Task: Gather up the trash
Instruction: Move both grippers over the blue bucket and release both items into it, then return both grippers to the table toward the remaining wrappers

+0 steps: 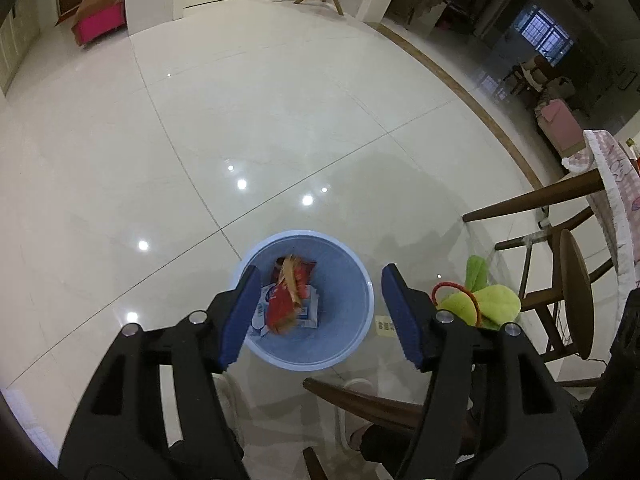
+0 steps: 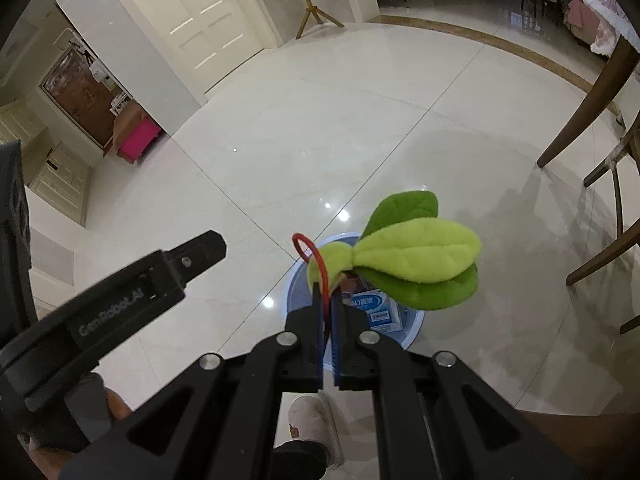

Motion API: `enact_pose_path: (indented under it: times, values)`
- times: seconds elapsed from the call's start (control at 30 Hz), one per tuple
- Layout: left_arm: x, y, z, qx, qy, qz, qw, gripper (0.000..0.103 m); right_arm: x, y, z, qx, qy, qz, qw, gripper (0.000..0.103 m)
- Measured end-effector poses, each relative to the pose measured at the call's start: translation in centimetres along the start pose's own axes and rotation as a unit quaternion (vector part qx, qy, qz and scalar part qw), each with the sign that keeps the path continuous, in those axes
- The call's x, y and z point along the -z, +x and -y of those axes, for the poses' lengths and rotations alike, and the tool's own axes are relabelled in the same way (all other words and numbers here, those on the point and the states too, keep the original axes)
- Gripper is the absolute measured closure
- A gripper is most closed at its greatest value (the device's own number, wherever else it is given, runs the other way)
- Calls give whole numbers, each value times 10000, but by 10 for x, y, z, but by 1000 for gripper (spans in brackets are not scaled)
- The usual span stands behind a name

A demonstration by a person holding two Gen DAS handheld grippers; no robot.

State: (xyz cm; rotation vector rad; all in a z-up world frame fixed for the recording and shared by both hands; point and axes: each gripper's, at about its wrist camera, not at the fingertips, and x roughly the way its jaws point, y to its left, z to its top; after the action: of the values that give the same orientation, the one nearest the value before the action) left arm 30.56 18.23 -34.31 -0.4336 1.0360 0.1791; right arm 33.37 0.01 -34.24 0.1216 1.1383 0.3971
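A: Nearest the lens, what does the left tool (image 1: 320, 312) show?

B: Its blue-padded jaws stand wide apart, holding nothing. Directly ahead and below, between them, sits the blue bin (image 1: 352, 344) on the tiled floor (image 1: 200, 140). Inside it lie a red snack wrapper (image 1: 286, 296) and a white-and-blue packet (image 1: 308, 312).

A: And the right tool (image 2: 328, 296)?

B: Its jaws are pressed together on the red loop (image 2: 316, 260) of a green leaf-shaped plush (image 2: 416, 256), which hangs just beyond the fingertips, above the bin's rim (image 2: 300, 276).

A: Other items?

B: Wooden chair legs (image 1: 532, 196) stand to the left tool's right, and a slipper (image 2: 316, 424) shows beneath the right tool.
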Motion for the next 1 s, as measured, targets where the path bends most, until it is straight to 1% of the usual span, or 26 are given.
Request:
enact_pose_path:
  times: [0.13, 0.27, 0.43, 0.67, 0.77, 0.8, 0.83, 0.87, 0.9, 1.0]
  values:
    - [5, -6, -3, -55, -43, 12, 10000, 41, -1, 3, 0, -37, -15, -33, 10000, 99]
    - [7, -14, -6, -208, -40, 99, 9997, 41, -1, 4, -3, -80, -68, -45, 9999, 99]
    - [7, -28, -10, -297, -84, 258, 9992, 41, -4, 1, -10, -137, -152, 0, 9998, 99]
    - [7, -48, -15, -399, -223, 453, 9979, 41, -15, -9, -21, -187, -234, 198, 9994, 99]
    - [7, -59, -16, -499, -236, 572, 9968, 38, -22, -18, -28, -216, -267, 381, 9987, 96]
    - [8, -61, -15, -522, -235, 600, 9966, 36, -24, -20, -28, -180, -273, 428, 9985, 81]
    - [9, -66, -14, -585, -225, 642, 9960, 35, -25, -25, -29, -111, -257, 509, 9983, 61]
    - [10, -68, -12, -623, -215, 668, 9956, 34, -26, -31, -29, -77, -233, 606, 9979, 58]
    - [11, -73, -12, -651, -203, 712, 9951, 33, -27, -38, -28, -62, -230, 725, 9971, 57]
    - [14, -87, -7, -620, -179, 809, 9946, 32, -27, -56, -27, -74, -207, 865, 9960, 57]
